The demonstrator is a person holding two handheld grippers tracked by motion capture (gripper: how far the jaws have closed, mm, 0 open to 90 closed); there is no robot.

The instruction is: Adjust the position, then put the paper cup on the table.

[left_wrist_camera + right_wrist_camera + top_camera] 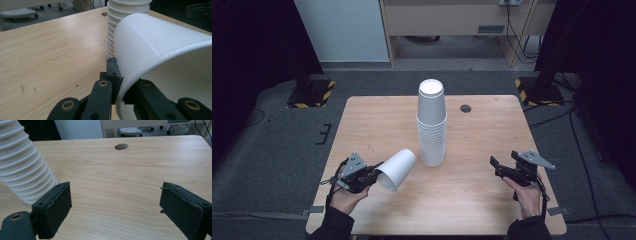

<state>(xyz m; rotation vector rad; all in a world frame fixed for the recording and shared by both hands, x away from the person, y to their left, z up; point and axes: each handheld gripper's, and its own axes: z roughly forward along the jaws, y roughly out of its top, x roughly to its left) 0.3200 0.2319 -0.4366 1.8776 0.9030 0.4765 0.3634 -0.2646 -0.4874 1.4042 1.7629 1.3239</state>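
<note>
Left gripper [371,176]: jaws clamped on the rim of 1 white paper cup [397,169], held tilted on its side above the near-left table [362,125]. Right gripper [502,167]: jaws spread wide, empty, near-right. Farther back, mid-table: the inverted cup stack [431,125], upright, just beside the held cup.

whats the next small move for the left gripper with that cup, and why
Probably lift and turn the cup mouth-down toward the top of the stack. The left gripper pinches its rim, the cup lies tilted beside the upside-down stack, and the right gripper hangs open, apart.
</note>
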